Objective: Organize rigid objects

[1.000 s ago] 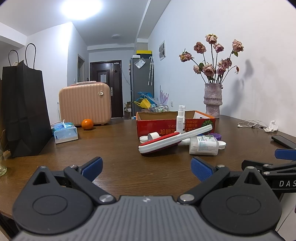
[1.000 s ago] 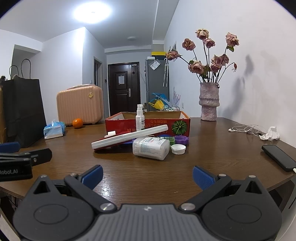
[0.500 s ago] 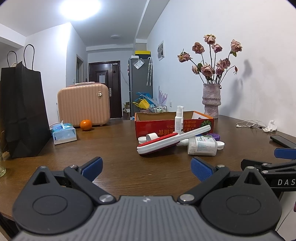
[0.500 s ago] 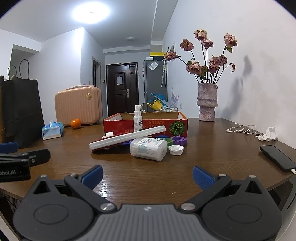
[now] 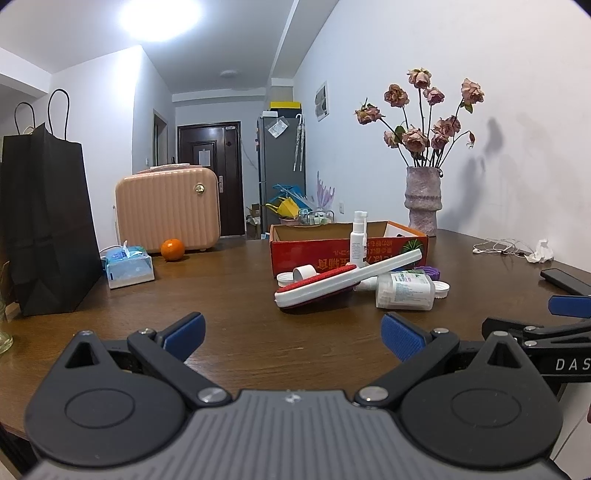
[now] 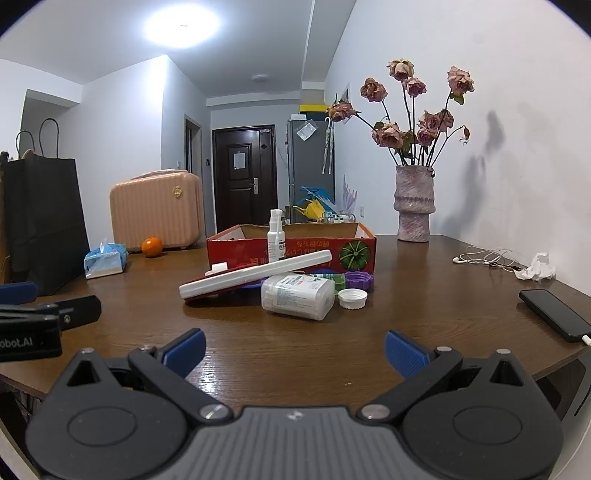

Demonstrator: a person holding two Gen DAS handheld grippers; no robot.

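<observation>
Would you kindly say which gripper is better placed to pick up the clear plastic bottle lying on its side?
Probably the right gripper: the clear plastic bottle lies nearly straight ahead of its open jaws, while it sits off to the right of the left gripper.

I see a blown-out ceiling light, soft flower shadows on the wall, and fisheye-bent, dark-cornered edges.

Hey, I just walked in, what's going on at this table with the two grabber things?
A person holds a claw in each hand over the brown wooden table. The left claw and right claw are both open and empty. Ahead, beside the red cardboard box, lies a clutter: a red-and-white flat brush propped on a clear plastic bottle lying on its side, plus a white cap. Nothing has been picked up yet.
</observation>
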